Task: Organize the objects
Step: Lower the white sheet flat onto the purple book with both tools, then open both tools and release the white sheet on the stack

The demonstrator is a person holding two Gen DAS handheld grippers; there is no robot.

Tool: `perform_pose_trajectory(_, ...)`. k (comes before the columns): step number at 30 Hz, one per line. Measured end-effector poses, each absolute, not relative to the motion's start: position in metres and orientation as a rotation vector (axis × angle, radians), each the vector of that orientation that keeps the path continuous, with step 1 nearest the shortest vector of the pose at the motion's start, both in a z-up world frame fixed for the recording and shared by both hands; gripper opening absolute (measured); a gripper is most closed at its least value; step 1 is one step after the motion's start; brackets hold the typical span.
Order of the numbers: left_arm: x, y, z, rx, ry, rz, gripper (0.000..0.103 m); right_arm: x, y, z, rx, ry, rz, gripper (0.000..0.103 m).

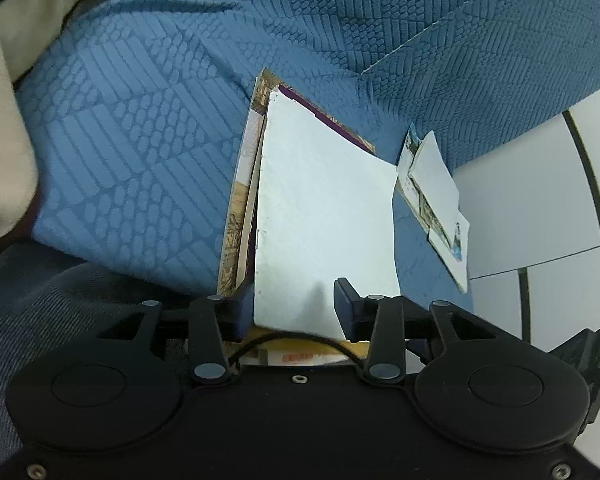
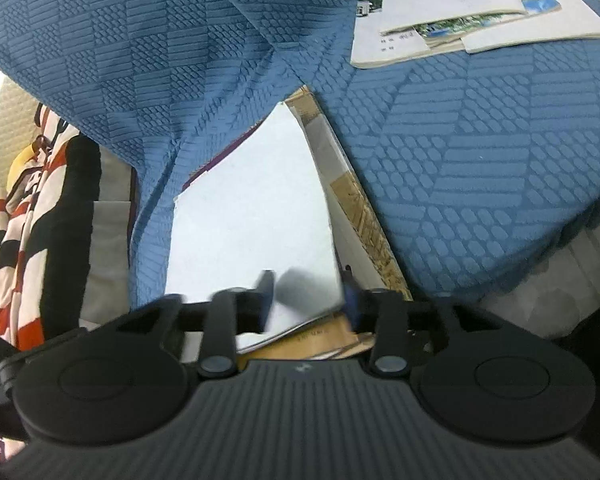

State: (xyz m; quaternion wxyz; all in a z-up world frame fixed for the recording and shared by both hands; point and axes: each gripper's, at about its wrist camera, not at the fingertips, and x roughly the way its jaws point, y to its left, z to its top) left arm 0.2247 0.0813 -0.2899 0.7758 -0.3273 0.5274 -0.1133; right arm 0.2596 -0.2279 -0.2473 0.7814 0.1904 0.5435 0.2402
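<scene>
A stack of books with a white cover on top (image 1: 324, 208) lies on the blue textured sofa cover (image 1: 140, 120). My left gripper (image 1: 294, 308) stands at the stack's near end with its fingers apart on either side of the white cover. In the right wrist view the same stack (image 2: 252, 216) runs between the fingers of my right gripper (image 2: 308, 296), whose jaws are apart around the stack's near edge. A brown patterned book (image 2: 364, 208) lies under the white one.
A second small pile of booklets with photo covers (image 1: 436, 196) lies on the cushion near its edge; it also shows in the right wrist view (image 2: 460, 12). White tiled floor (image 1: 540, 184) lies past the sofa. A striped red, black and white cloth (image 2: 28, 220) hangs left.
</scene>
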Motion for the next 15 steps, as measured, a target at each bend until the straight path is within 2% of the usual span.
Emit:
perform_pose_trajectory(1,0.222,0.081,-0.288,-0.704,1.142,-0.241,0.041,0.257,-0.229,-0.246,0.412,1.17,0.523,0.056)
perform_pose_trajectory(9,0.198,0.073,-0.253,-0.613,1.097,-0.199,0.048,0.244,-0.239,-0.221,0.343,1.092,0.557,0.056)
perform_pose_trajectory(15,0.182,0.064,-0.208,-0.533,1.006,-0.178,0.057,0.228,-0.246,-0.184,0.243,0.968,0.634,0.056)
